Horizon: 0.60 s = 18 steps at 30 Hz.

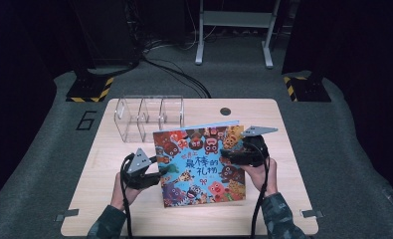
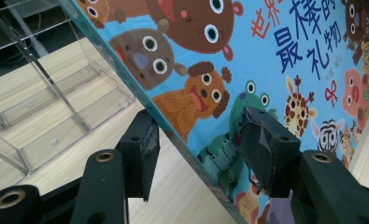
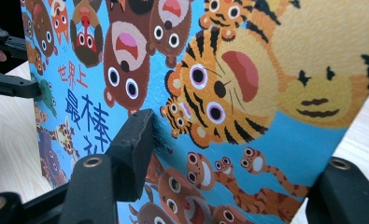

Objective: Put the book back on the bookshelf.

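Observation:
A picture book (image 1: 199, 164) with a bright blue cover of cartoon animals is held tilted over the middle of the wooden table (image 1: 278, 119), its far edge raised. My left gripper (image 1: 151, 172) is shut on the book's left edge. One jaw lies on the cover (image 2: 266, 70) beside a green frog and the other under the spine. My right gripper (image 1: 236, 155) is shut on the right edge. Its left pad (image 3: 138, 140) presses the cover (image 3: 229, 79) beside the tiger, and its other jaw sits behind the book. The book slants across both pairs of jaws.
A clear acrylic rack (image 1: 147, 117) with upright dividers stands on the table just beyond the book's left corner; in the left gripper view the rack (image 2: 46, 107) is close by. A round grommet hole (image 1: 226, 110) is at the table's far edge. Cables trail from both grippers.

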### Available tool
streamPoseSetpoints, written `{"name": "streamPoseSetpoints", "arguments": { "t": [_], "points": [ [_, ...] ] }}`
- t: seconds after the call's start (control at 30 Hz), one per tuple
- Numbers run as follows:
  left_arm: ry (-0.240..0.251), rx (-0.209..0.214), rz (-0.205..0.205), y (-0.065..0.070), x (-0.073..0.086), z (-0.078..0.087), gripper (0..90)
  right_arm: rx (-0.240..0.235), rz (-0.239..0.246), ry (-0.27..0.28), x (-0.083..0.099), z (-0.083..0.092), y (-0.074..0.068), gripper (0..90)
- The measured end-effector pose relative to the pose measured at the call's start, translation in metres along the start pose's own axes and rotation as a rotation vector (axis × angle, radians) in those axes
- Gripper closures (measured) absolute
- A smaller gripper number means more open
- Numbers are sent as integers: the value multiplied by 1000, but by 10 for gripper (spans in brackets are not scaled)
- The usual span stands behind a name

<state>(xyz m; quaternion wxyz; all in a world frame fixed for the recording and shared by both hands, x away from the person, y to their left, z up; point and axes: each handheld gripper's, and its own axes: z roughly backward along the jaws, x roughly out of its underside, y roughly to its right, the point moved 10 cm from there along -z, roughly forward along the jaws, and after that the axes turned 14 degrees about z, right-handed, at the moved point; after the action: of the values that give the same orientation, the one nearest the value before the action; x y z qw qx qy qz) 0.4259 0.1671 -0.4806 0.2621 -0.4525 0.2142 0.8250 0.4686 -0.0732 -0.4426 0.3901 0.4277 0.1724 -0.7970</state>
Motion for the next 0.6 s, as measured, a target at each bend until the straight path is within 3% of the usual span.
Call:
{"name": "streamPoseSetpoints", "arguments": {
  "t": [0.3,0.6],
  "points": [
    [51,7,2,1,-11,4,518,8,22,27,-4,3,0,394],
    [49,-7,-20,0,-14,6,532,20,43,45,-7,5,-1,392]
  ]
}}
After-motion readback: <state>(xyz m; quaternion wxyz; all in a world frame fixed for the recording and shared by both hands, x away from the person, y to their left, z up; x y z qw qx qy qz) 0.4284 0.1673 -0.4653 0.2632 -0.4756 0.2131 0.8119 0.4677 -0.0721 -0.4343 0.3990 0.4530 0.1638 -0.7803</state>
